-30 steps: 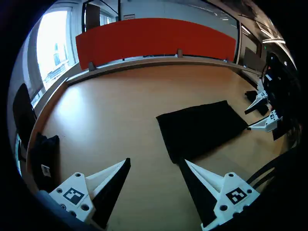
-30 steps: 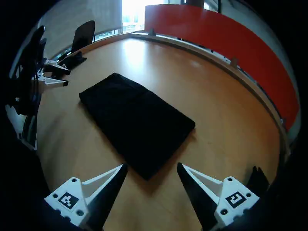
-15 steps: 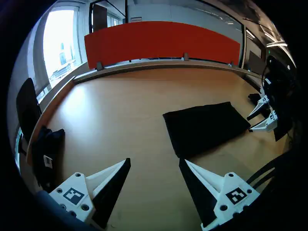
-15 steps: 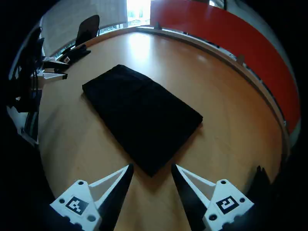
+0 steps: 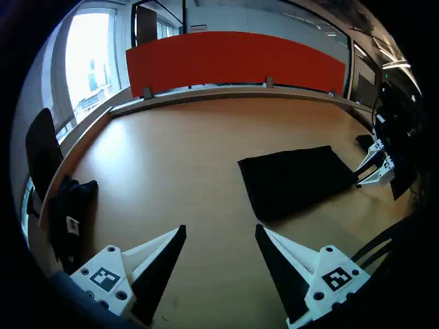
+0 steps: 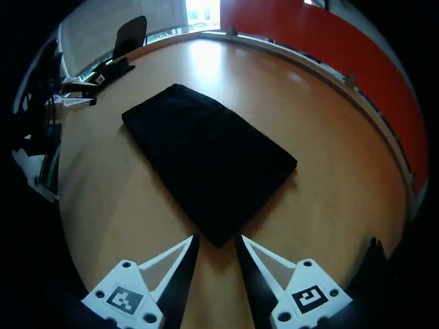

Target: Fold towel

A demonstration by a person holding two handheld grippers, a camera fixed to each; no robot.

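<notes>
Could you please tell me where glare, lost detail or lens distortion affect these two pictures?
Left gripper view: the window is blown out to white, and the fisheye lens bows the red partition into an arc. Right gripper view: a bright glare patch sits on the far end of the table, and the black towel reads as nearly flat dark, with its folds barely visible.

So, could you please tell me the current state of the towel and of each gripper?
towel: lying flat on the table, apparently folded.
left gripper: open, above bare table, holding nothing.
right gripper: narrowly open, fingertips either side of the towel's near corner, not clamped.
</notes>
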